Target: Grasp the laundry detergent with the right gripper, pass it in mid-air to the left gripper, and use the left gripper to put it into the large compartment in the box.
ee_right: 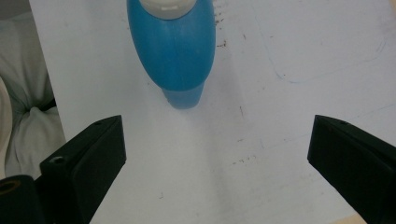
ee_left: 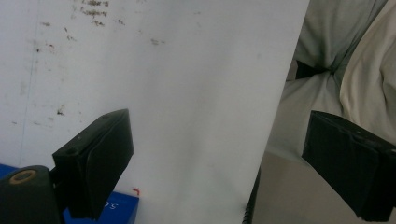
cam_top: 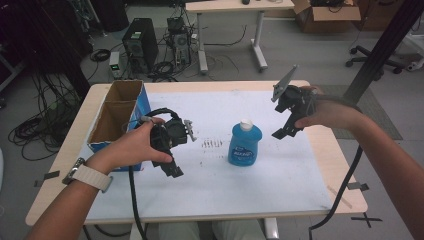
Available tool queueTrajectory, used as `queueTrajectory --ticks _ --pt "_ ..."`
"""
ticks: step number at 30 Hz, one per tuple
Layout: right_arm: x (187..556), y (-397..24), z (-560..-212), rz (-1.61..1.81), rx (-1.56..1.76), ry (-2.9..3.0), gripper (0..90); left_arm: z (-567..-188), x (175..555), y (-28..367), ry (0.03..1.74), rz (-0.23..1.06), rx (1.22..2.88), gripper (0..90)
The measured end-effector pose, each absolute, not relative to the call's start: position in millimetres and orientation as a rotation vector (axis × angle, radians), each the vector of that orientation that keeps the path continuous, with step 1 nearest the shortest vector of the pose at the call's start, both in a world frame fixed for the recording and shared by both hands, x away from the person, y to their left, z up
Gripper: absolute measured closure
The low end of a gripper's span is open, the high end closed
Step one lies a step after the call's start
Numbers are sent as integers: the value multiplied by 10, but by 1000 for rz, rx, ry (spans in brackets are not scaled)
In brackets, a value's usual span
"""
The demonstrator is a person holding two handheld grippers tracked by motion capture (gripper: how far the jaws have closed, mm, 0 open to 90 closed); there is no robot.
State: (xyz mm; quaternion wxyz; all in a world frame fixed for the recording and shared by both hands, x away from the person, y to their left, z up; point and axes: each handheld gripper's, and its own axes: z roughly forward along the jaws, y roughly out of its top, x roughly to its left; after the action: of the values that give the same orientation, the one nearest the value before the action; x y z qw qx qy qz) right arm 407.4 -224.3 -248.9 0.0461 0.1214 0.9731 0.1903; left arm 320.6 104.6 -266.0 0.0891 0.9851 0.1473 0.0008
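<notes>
A blue plastic bottle [cam_top: 245, 145] with a white cap stands upright in the middle of the white table top [cam_top: 280, 185]. From above, the right gripper view catches the same bottle [ee_right: 173, 51] beyond its jaws. My right gripper [cam_top: 286, 131] hangs in the air to the right of the bottle, pointing down, open with nothing between its fingers [ee_right: 86, 163]. My left gripper [cam_top: 172, 171] is held left of the bottle, near a blue cardboard box [cam_top: 120, 117], and points toward the table's near edge. It is open and holds nothing [ee_left: 219, 163].
The open blue cardboard box has two empty compartments and stands at the table's left edge. Dark scuff marks [cam_top: 212, 144] dot the sheet left of the bottle. Cables trail from both grippers over the near edge. Beyond the table are computer towers [cam_top: 140, 45] and a desk.
</notes>
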Motion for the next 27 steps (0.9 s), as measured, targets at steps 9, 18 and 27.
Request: queueTrajectory --ticks 9,18,27 --pt "4044 -2243 -2461 590 358 2969 43 -2644 3191 1053 435 8 2932 89" --pt "4053 -2227 -2492 603 354 2972 52 -2642 3204 1072 451 22 2921 90" --pt "4057 -2235 -2526 646 361 2969 47 -2658 3222 1047 434 28 2922 94"
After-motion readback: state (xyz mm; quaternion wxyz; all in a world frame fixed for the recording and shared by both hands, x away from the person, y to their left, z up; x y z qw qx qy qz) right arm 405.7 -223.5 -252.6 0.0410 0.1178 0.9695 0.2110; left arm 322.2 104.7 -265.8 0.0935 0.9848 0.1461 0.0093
